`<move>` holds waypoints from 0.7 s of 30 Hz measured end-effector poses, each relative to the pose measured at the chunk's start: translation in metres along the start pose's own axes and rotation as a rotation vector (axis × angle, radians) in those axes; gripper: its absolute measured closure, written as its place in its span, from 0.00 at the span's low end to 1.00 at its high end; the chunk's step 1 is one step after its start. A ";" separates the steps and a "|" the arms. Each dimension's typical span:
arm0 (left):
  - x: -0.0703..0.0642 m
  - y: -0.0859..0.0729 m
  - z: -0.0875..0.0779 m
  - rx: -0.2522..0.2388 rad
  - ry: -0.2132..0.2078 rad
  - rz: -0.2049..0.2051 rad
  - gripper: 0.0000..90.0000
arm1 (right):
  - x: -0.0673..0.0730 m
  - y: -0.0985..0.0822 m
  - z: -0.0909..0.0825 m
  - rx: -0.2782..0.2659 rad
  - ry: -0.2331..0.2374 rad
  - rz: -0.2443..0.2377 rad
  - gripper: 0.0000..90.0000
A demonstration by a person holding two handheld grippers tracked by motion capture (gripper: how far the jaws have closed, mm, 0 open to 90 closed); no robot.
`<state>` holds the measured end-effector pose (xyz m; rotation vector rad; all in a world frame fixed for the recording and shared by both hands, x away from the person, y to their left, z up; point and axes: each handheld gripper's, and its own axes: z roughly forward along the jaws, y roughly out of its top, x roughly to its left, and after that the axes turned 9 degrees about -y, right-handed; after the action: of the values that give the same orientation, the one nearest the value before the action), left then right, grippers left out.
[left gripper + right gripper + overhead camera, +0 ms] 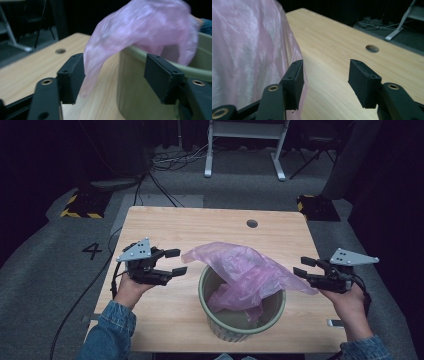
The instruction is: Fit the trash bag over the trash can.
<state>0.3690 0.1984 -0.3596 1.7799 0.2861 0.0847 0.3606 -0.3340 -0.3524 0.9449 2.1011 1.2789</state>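
A round pale green bin [231, 328] stands on the wooden table [190, 227] near its front edge. A thin pink plastic bag [242, 267] is draped over the bin's rim, partly sagging inside. My left gripper [180, 261] is left of the bin, open, pointing at the bag's left tip. In the left gripper view the bag [140, 25] hangs down beside one jaw and in front of the bin [135, 82], and the pads of my gripper [115, 75] do not press on it. My right gripper [300, 266] is open at the bag's right edge. The bag [244, 50] lies outside its jaws [325, 80].
A round cable hole [252, 223] sits near the table's far edge. On the floor beyond are a white frame's legs [208, 170], cables [165, 190], a yellow-and-black striped block [80, 205] and a painted number 4 [92, 250]. Bare tabletop lies behind the bin.
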 end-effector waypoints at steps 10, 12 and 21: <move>0.024 0.019 0.031 0.068 0.035 -0.048 0.33 | 0.010 0.028 -0.033 -0.140 0.024 -0.027 0.48; 0.025 0.024 0.038 0.077 0.016 -0.047 0.34 | 0.019 0.035 -0.035 -0.142 0.081 -0.052 0.47; 0.013 0.030 0.055 0.224 -0.023 -0.056 0.80 | 0.048 0.034 -0.019 -0.034 0.218 -0.086 0.60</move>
<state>0.3977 0.1430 -0.3445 1.9925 0.3393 -0.0080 0.3270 -0.2965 -0.3165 0.7203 2.2495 1.4227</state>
